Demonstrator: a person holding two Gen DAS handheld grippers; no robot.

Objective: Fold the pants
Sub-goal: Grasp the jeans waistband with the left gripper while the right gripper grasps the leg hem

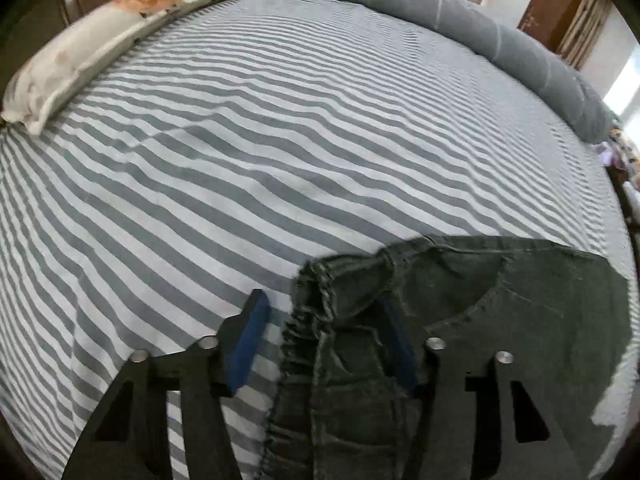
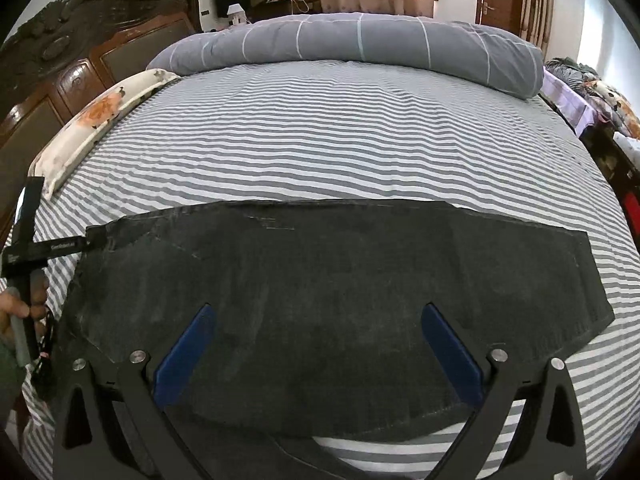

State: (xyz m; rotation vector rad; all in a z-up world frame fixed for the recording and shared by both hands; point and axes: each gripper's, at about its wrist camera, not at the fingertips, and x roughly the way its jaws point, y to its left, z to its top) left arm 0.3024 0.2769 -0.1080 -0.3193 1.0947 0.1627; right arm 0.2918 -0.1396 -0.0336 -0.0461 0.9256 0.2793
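Pants (image 2: 320, 280), dark and flattened, are lying across the striped bed (image 2: 320, 132), stretching from nine to three o'clock in your right wrist view. Your right tongs (image 2: 318, 312) are hovering over them with jaws standing wide apart, gripping nothing. Your left tongs (image 1: 320, 312) are standing partly open around the bunched waistband (image 1: 320, 280), which is sitting between the blue pads (image 1: 250, 344); I cannot tell whether both are pressing on it. A floral pillow (image 1: 100, 36) is resting at ten o'clock, a grey duvet (image 2: 360, 36) at twelve.
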